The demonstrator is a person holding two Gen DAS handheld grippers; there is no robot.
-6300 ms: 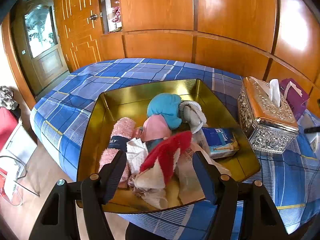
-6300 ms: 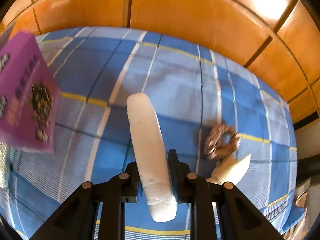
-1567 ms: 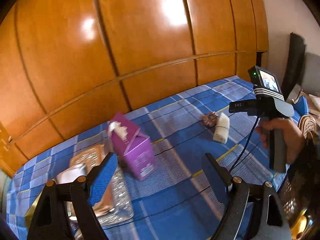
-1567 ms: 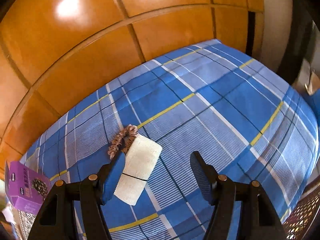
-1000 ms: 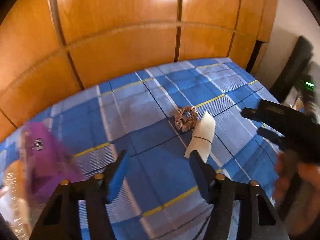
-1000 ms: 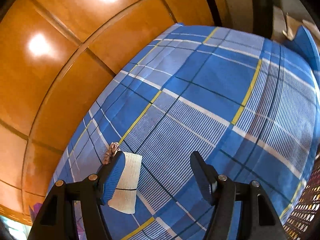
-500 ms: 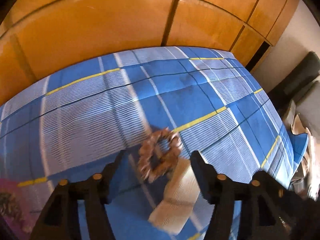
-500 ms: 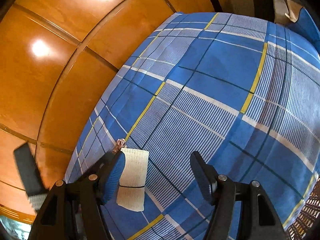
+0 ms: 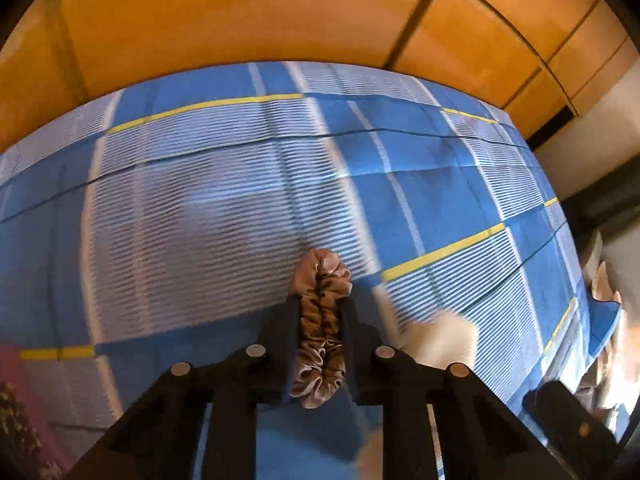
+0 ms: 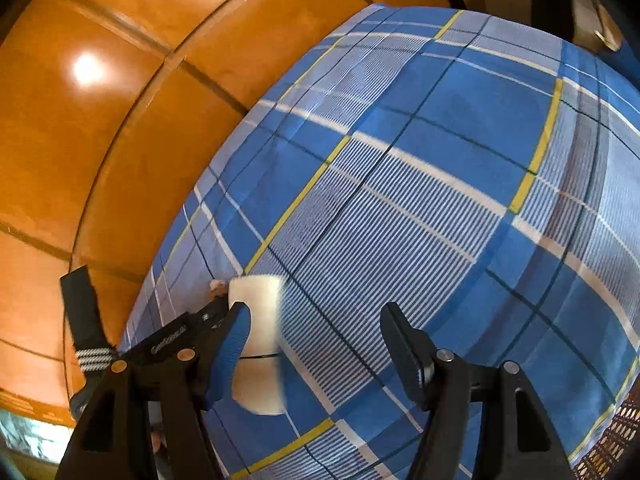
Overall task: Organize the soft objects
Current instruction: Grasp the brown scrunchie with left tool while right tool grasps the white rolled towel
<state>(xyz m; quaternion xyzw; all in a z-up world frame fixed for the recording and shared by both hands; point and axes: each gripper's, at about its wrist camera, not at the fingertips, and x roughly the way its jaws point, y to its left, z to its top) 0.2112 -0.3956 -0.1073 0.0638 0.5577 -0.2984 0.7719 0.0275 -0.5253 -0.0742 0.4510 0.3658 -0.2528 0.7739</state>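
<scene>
One blue plaid bedspread (image 10: 420,208), stretching wide and bare ahead of both grippers, bounded at the far side by orange wooden wall panels (image 10: 100,128) and dropping off at its right edge toward a darker gap. Plenty of open cloth to the right in the right wrist view; less on the left, with a purple box (image 9: 16,408) blurred at the lower left corner of the left wrist view. One white folded cloth (image 10: 260,344) lying flat on the spread, just beside the left gripper. One left gripper (image 9: 320,312), clamped tight on one brown satin scrunchie (image 9: 322,320), the ring squeezed into a narrow strip between the pads and poking out beyond the fingertips. One right gripper (image 10: 316,344), jaws standing apart with nothing between them, above bare bedspread near the white cloth.
</scene>
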